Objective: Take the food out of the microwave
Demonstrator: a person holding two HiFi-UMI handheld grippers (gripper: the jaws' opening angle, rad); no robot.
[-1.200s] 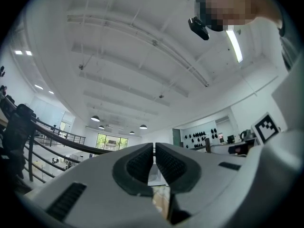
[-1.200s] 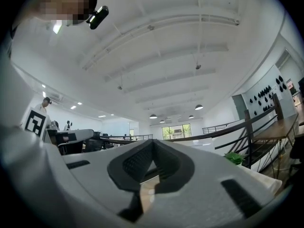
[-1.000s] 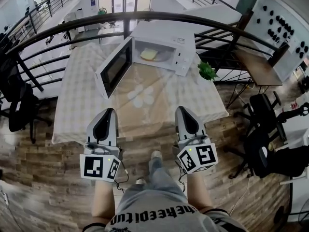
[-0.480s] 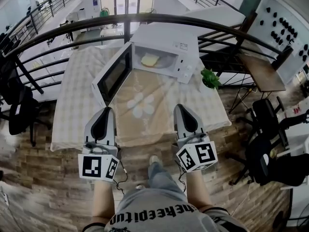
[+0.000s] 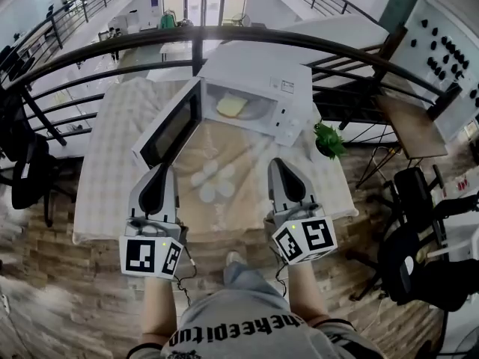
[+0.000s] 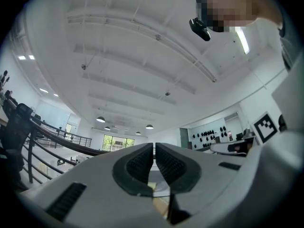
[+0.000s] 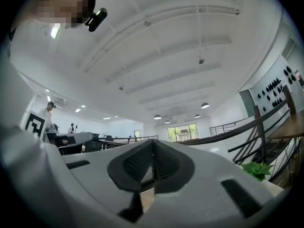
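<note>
On the worktop the open microwave holds food; before it, left gripper and right gripper are both closed, empty.

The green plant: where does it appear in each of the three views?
Head view: green plant right of the microwave.
Left gripper view: not in it.
Right gripper view: lower right.
Shared landmark: the dark handrail.
</note>
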